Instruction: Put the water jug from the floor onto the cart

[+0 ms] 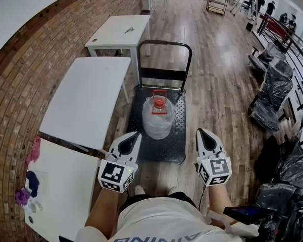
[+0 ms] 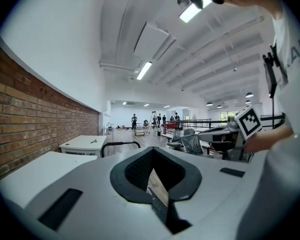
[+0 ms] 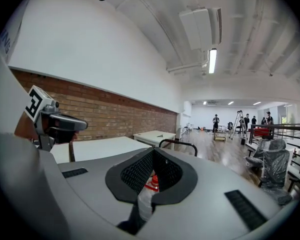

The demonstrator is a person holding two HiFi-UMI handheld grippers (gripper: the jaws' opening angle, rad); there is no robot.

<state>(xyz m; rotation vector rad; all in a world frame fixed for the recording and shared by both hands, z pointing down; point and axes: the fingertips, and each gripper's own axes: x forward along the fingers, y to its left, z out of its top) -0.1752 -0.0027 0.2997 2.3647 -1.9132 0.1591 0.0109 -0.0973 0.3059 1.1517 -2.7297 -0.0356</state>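
**On the cart deck: water jug upright, both grippers closed on nothing**

On the black deck of the cart (image 1: 178, 144), toward the handle end: water jug (image 1: 158, 117), upright, red cap on top, clear body. Not touched by either gripper.

Nearer the camera, one to each side of the cart's near end: left gripper (image 1: 137, 134) by the near left corner, right gripper (image 1: 199, 131) just off the right edge, over the wooden floor (image 1: 217, 84). Both well clear of the jug, both pointing along the cart toward its handle.

Left gripper: jaws together at the tips, nothing clamped, only floor and a strip of cart deck seen through the notch above the tips. Right gripper: jaws together too, nothing between the pads, with the jug's red cap and neck visible beyond through the notch.

Left of the cart, along the brick wall (image 1: 20, 84): white counter (image 1: 86, 100), with a second white counter (image 1: 118, 32) farther on. Right of the cart: plastic-wrapped chairs (image 1: 272, 92). At the far end of the hall: people, too small to make out.
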